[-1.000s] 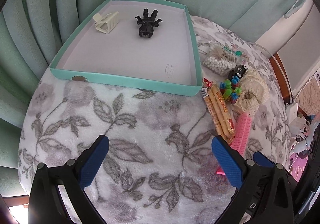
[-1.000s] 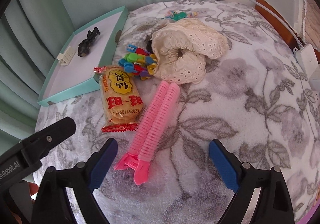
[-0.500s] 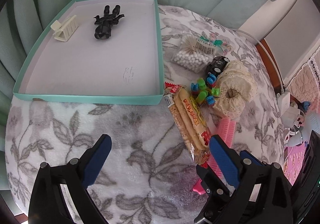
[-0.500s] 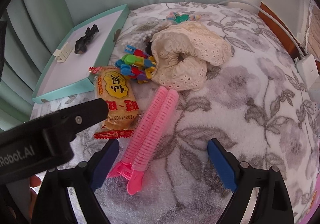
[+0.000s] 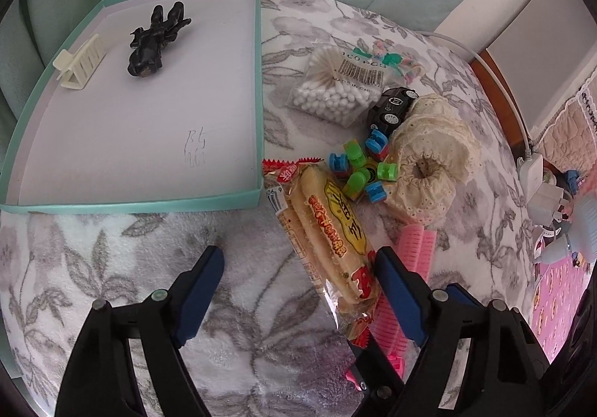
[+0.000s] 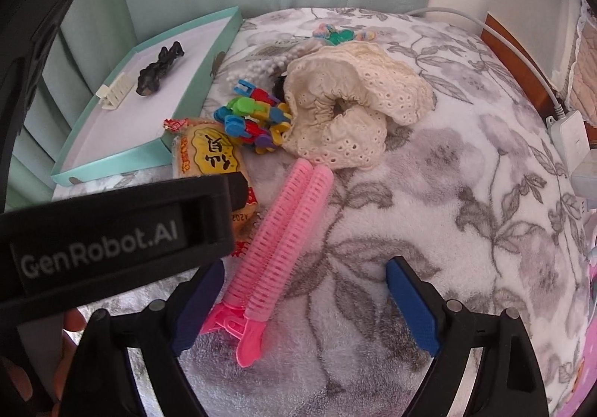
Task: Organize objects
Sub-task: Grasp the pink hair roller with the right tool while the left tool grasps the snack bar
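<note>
The snack packet (image 5: pixel 328 226) lies on the blanket (image 5: pixel 112 249) beside the teal tray (image 5: pixel 130 206), which holds a cream claw clip (image 5: pixel 80 60) and black clip (image 5: pixel 155 40). The left gripper (image 5: pixel 304 290), jaws just closing, and the right gripper (image 6: pixel 304 301) both gape, gripping nothing.

Pink hair roller clip (image 6: pixel 278 249) at lower centre, between the spread fingers of the right gripper (image 6: pixel 304 305), cream scrunchie (image 6: pixel 347 107) above.

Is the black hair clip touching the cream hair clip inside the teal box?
Apart. The left wrist view shows bare box floor between the black hair clip and the cream hair clip.
</note>
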